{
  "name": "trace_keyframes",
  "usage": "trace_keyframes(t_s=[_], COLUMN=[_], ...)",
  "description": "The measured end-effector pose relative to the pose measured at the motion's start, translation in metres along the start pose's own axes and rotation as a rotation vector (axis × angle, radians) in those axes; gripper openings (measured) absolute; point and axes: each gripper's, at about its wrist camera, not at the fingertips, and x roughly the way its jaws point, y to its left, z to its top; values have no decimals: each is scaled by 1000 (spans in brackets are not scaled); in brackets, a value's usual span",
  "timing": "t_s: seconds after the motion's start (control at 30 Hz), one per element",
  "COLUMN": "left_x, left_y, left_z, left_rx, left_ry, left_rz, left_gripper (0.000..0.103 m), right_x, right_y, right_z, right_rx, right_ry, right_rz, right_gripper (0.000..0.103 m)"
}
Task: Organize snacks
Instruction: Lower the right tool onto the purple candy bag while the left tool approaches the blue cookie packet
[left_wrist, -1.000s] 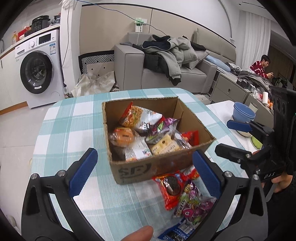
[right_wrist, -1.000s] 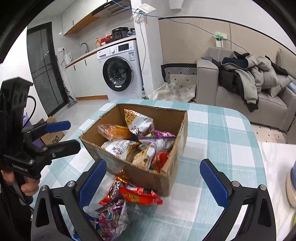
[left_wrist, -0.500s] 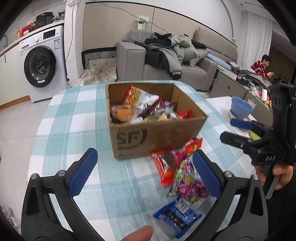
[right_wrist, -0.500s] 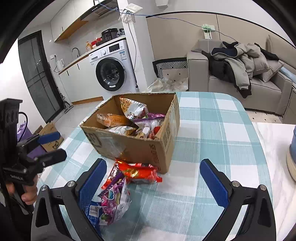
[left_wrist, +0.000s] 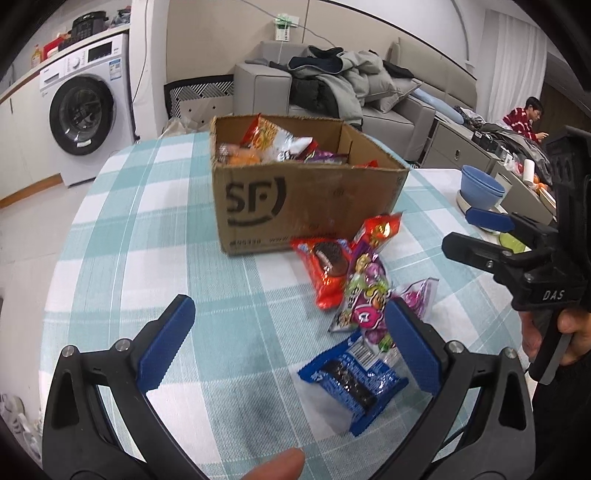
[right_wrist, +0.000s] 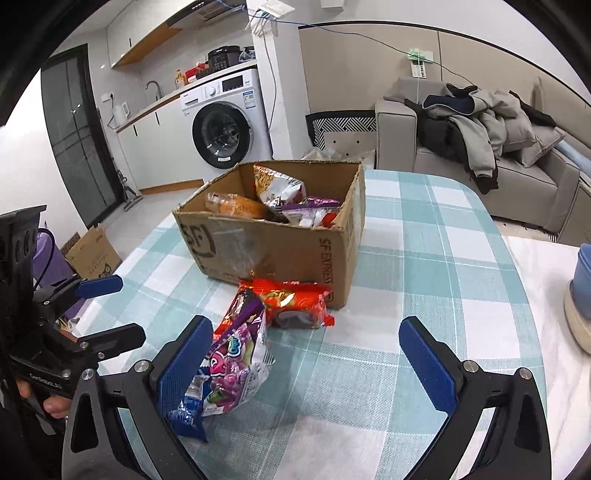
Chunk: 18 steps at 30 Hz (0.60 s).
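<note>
A cardboard box (left_wrist: 306, 206) marked SF stands on the checked table and holds several snack packs (left_wrist: 277, 147); it also shows in the right wrist view (right_wrist: 280, 251). In front of it lie a red cookie pack (left_wrist: 327, 271), a purple candy bag (left_wrist: 364, 299) and a blue cookie pack (left_wrist: 351, 380). The red pack (right_wrist: 295, 302), the purple bag (right_wrist: 236, 365) and the blue pack (right_wrist: 188, 413) show in the right wrist view. My left gripper (left_wrist: 288, 343) is open and empty, above the table beside the blue pack. My right gripper (right_wrist: 306, 365) is open and empty, right of the purple bag.
Blue bowls (left_wrist: 482, 188) stand on a white counter to the table's right. A sofa with piled coats (right_wrist: 480, 125), a washing machine (right_wrist: 225, 122) and a seated person (left_wrist: 524, 118) are beyond the table. A small carton (right_wrist: 92, 254) sits on the floor at left.
Both grippers have drawn back and down from the box. The loose packs in front of the box now lie closer, between and beside the fingers. Both grippers stay open.
</note>
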Motion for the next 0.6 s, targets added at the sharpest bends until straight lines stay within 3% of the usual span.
trace_keyframes(t_s=[0.27, 0.6], left_x=[4, 10], left_y=[8, 21], left_z=[-16, -26], left_rx=[-36, -77], left_ry=[26, 64], left_rz=[20, 31], left_gripper=[102, 102], right_x=[12, 58], right_y=[7, 28], right_z=[-5, -24], right_rx=[-6, -67], right_ry=[40, 165], right_rz=[28, 29], right_gripper=[103, 103])
